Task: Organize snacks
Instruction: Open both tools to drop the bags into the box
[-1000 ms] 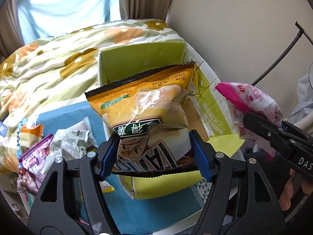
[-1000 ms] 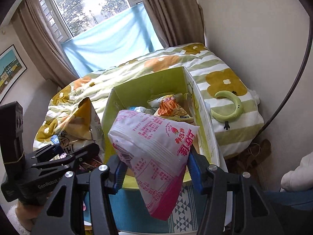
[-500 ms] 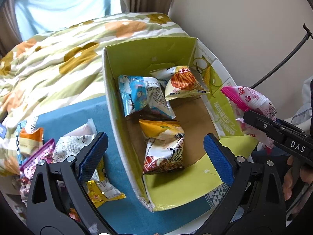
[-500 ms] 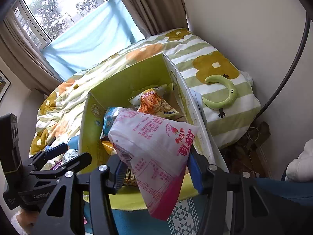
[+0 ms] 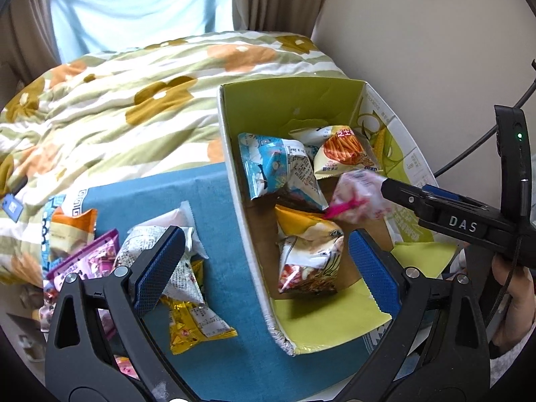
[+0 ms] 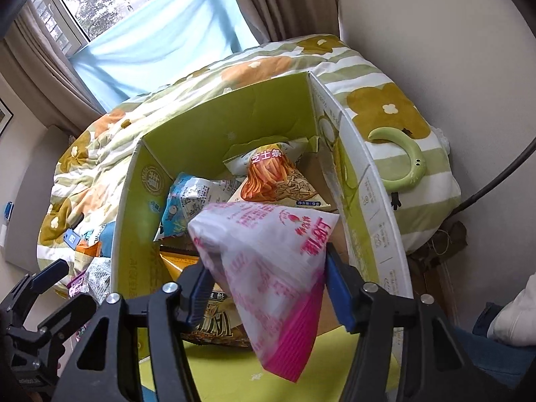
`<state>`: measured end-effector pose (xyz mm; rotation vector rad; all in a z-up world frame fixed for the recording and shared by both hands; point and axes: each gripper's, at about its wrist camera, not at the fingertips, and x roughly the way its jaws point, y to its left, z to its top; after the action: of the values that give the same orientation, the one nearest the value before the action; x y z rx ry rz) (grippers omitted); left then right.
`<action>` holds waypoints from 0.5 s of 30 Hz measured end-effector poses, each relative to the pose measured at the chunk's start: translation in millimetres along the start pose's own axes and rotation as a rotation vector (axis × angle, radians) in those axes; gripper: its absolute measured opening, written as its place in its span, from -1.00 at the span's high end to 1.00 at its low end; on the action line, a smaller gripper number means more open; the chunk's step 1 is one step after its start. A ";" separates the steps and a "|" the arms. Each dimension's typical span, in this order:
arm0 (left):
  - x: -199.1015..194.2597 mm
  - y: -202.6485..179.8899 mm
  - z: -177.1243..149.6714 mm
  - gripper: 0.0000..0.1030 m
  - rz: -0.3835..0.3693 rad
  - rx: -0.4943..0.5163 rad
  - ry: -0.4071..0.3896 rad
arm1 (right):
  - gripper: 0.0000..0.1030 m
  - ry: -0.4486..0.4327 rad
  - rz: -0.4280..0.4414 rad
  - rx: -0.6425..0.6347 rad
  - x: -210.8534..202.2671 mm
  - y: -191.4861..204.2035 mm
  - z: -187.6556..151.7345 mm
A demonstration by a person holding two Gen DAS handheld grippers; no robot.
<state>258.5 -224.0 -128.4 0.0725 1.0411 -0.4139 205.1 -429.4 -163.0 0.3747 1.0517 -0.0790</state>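
Right wrist view, puffy white-and-pink snack bag (image 6: 268,251), blurred, over green box (image 6: 214,127)

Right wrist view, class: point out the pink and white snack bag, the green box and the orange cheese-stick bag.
pink and white snack bag (image 6: 268,251), right wrist view, its printed face.
green box (image 6: 214,127), right wrist view, inner far wall.
orange cheese-stick bag (image 6: 271,176), right wrist view, its orange front.

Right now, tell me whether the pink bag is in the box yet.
Not yet: the pink bag hangs between the right gripper's opening jaws, above the box.
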 end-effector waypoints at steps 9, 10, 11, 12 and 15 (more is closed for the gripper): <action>-7.7 -4.7 -10.1 -0.89 0.005 -0.004 -0.010 | -0.85 -0.066 0.050 0.001 -14.3 -0.6 -17.7; -10.6 -6.6 -10.4 -0.89 0.007 -0.001 -0.017 | -0.85 -0.065 0.047 -0.003 -17.0 -0.4 -18.5; -14.3 -8.0 -11.1 -0.89 0.009 0.000 -0.025 | -0.85 -0.065 0.046 -0.008 -19.9 0.2 -18.3; -18.4 -9.5 -12.0 -0.89 0.012 0.000 -0.035 | -0.85 -0.068 0.047 -0.014 -23.4 0.6 -18.4; -32.7 -12.5 -15.1 -0.89 0.026 0.000 -0.065 | -0.85 -0.088 0.050 -0.028 -38.2 2.4 -19.2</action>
<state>227.3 -221.9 -106.6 0.0715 0.9752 -0.3902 170.7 -425.0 -138.0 0.3685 0.9553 -0.0358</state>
